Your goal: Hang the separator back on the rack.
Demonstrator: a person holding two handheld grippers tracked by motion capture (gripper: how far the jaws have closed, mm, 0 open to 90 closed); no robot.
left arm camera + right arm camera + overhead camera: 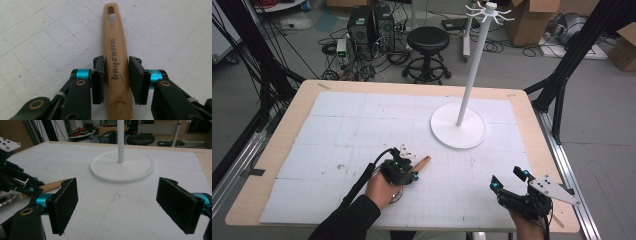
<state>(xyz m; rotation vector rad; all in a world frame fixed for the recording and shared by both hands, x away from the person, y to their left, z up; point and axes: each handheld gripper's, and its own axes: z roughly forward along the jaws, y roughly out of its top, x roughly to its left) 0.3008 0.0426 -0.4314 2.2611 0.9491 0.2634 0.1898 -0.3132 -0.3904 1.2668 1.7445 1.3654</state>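
- So the wooden handle point(117, 65) is lying flat on the white gridded counter point(362, 125), near the person's edge and left of center, with the left gripper point(116, 80) right on top of it.
- Key thing here: in the left gripper view the handle's long axis runs straight out between the jaws, the slotted hanging hole at the far end, the thicker end back under the gripper body.
- Left jaws look clenched on the handle, one pad against each side of the shaft, about at the printed lettering. Looks like a grasp to me, maybe a hair of slack on the right pad.
- A metal ring-shaped part point(6, 200) shows past the handle in the right gripper view; can't tell what utensil it is.
- Right gripper point(125, 205) is released, jaws wide apart with nothing between them, sitting well off toward the right edge of the counter, so the left hand is clearly the nearer one.
- The white stand point(469, 85) with hooks on top sits farther back and right. My guess is the slotted hole goes on a hook, so the hole end leading away from the jaws is handy.
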